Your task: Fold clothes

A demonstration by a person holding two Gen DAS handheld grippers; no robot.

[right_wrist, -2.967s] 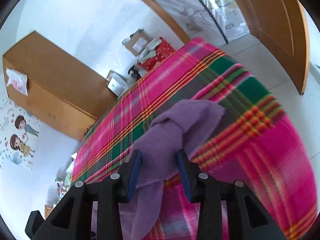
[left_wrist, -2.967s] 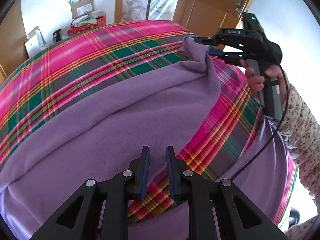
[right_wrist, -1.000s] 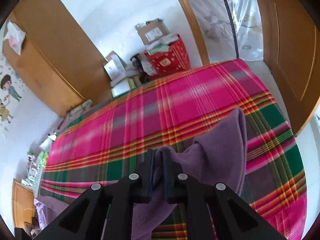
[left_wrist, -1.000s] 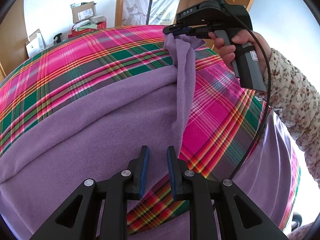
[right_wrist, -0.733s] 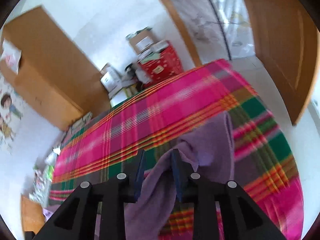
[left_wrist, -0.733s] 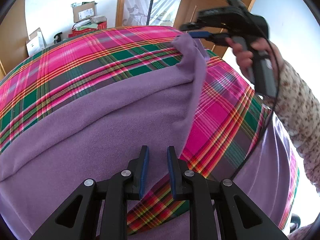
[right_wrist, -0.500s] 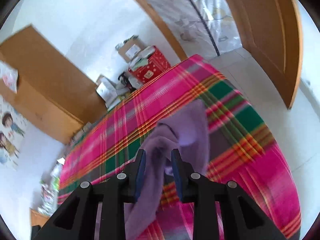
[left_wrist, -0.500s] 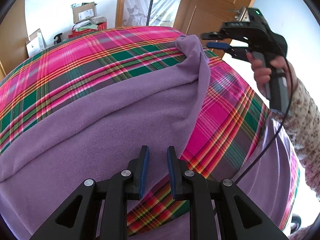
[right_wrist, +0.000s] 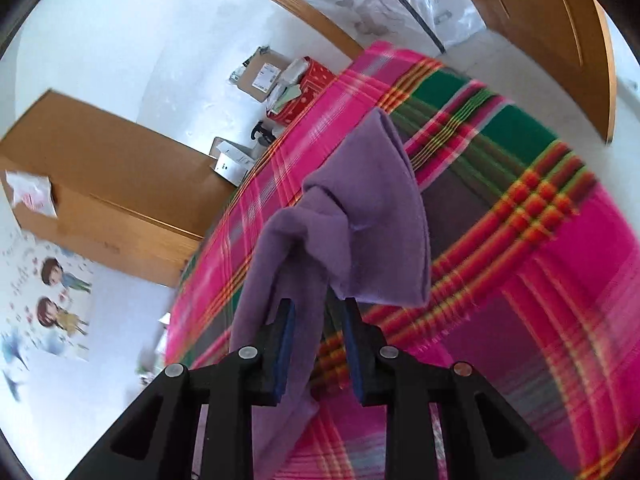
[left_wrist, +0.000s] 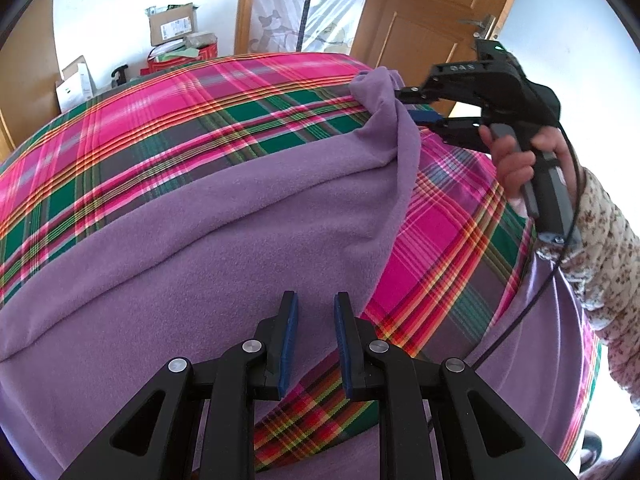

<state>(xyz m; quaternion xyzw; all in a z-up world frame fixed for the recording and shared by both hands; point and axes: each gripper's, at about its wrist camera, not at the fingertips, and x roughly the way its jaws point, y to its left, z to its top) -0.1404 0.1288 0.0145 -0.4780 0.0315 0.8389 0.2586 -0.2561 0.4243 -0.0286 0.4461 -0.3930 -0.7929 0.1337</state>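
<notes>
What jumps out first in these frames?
The loud pink-and-green plaid bedcover fills both views, with a purple fleece garment spread across its near half. At the garment's far corner the right gripper, held in a hand with a floral sleeve, has its jaws parted around a bunched peak of the fabric. The left gripper sits low in the foreground over the fleece edge, jaws apart and empty.

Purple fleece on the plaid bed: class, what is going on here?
A person is folding a purple fleece garment spread over a plaid bedcover. The right gripper has its jaws around the raised far corner of the fleece; they have just been opening, with cloth between them. The left gripper hovers slightly open over the near edge, holding nothing.
</notes>
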